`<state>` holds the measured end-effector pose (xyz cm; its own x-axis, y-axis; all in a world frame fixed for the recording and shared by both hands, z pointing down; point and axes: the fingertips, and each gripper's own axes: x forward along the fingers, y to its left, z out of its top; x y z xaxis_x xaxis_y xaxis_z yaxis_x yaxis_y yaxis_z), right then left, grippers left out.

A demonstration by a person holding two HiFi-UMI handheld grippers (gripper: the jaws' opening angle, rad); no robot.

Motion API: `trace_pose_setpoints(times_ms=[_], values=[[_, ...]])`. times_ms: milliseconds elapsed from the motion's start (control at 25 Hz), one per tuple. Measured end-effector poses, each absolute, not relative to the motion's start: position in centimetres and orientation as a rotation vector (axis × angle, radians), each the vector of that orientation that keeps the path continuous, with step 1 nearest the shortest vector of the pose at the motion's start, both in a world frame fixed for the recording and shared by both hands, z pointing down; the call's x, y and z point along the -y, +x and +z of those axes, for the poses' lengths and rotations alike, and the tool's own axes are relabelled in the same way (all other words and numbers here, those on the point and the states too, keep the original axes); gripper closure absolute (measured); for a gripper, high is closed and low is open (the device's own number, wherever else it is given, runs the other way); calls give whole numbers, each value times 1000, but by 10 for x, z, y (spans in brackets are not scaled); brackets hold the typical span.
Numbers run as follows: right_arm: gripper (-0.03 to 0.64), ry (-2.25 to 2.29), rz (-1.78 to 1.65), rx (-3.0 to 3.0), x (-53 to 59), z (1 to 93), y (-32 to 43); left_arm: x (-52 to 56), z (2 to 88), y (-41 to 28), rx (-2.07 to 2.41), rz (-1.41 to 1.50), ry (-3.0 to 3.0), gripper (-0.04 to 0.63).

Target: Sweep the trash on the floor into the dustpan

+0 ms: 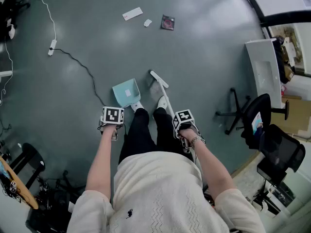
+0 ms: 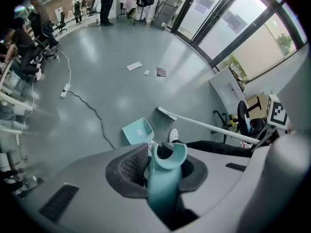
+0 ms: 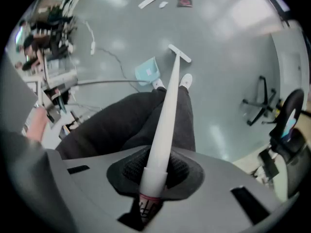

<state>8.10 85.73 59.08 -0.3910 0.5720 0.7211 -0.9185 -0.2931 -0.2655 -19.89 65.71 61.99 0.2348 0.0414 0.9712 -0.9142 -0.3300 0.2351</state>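
Observation:
My left gripper (image 1: 112, 125) (image 2: 160, 166) is shut on the teal handle (image 2: 164, 178) of the dustpan, whose pale teal pan (image 1: 127, 92) (image 2: 138, 131) (image 3: 146, 70) rests on the grey floor just ahead of the person's shoes. My right gripper (image 1: 185, 129) (image 3: 156, 176) is shut on the white broom handle (image 3: 165, 115), and the broom head (image 1: 159, 79) (image 2: 166, 113) (image 3: 179, 53) touches the floor to the right of the pan. Far ahead lie the trash pieces: a white card (image 1: 132, 14) (image 2: 134, 66), a small white scrap (image 1: 147, 23) and a dark square wrapper (image 1: 167, 22) (image 2: 161, 72).
A white power strip with a black cable (image 1: 73, 59) trails across the floor at the left. Black office chairs (image 1: 257, 115) and a white desk (image 1: 265, 69) stand at the right. Chairs and clutter (image 1: 24, 178) crowd the lower left. People stand far off in the left gripper view.

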Motion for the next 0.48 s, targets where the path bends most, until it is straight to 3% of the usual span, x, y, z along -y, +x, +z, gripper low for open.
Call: trace_pose_setpoints(times_ms=[480], values=[[568, 884, 2010, 1016, -804, 567, 91, -661, 617, -180, 759, 1384, 1664, 502]])
